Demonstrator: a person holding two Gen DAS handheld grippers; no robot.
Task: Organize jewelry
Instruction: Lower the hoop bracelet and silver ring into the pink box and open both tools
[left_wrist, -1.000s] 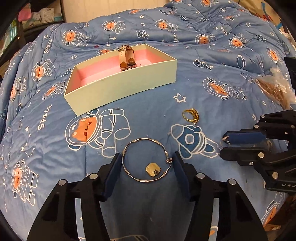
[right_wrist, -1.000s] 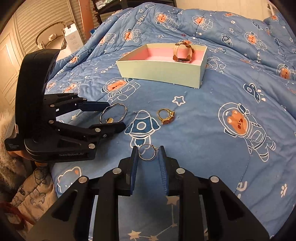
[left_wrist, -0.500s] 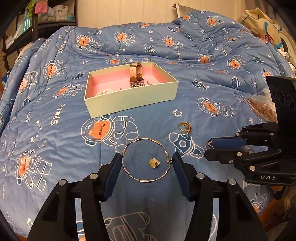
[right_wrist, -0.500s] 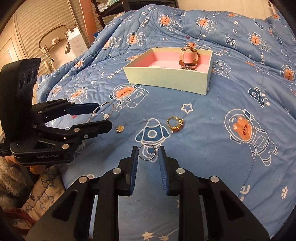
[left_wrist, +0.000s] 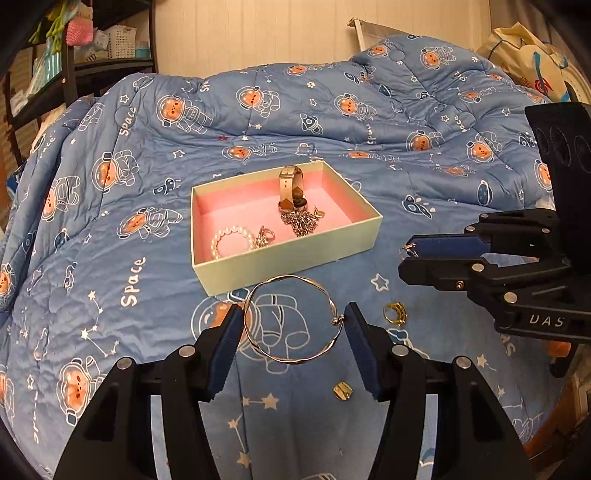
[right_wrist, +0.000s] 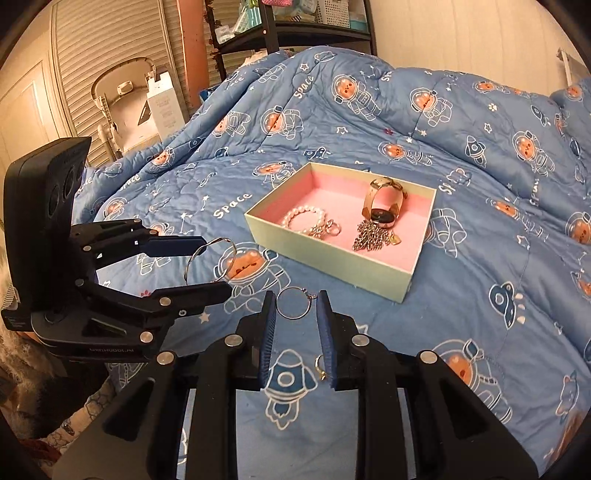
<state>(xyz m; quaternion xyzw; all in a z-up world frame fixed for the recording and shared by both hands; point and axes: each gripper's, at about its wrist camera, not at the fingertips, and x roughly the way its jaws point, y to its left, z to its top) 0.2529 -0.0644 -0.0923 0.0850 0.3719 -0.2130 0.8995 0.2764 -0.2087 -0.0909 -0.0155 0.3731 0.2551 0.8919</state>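
**Both grippers loaded, box ahead**

Left wrist view. The left gripper (left_wrist: 293, 325) pinches a silver bangle (left_wrist: 291, 319) across its width, one pad on each side of the hoop, so the ring lies flat between the fingers and clear of the bed's blue quilt (left_wrist: 110, 229). The grip spans the widest part, probably because a thin wire hoop would twist out of a pinch on one edge. The pale green box (left_wrist: 284, 258) with its pink lining sits just beyond the bangle, open side up, already holding a watch (left_wrist: 291, 188), a pearl bracelet (left_wrist: 232, 242) and a silver chain (left_wrist: 301, 223). Loose on the quilt: a gold ring (left_wrist: 395, 313) to the right and a small gold charm (left_wrist: 342, 390) below the bangle. The right gripper (left_wrist: 410, 254) comes in from the right, nearly closed, a small loop just visible at its tips.

Right wrist view. The right gripper (right_wrist: 295, 306) is closed onto a small silver ring (right_wrist: 293, 303), held upright at the very fingertips. The box (right_wrist: 332, 258) lies ahead and slightly right, with bare pink floor near its front wall. The bangle (right_wrist: 210, 258) shows edge-on in the left gripper (right_wrist: 218, 264), well above the quilt. The gold ring (right_wrist: 320, 363) lies on the quilt beneath the right gripper's fingers.

Judgement: both pieces are lifted for carrying to the box; ring and charm remain to collect.
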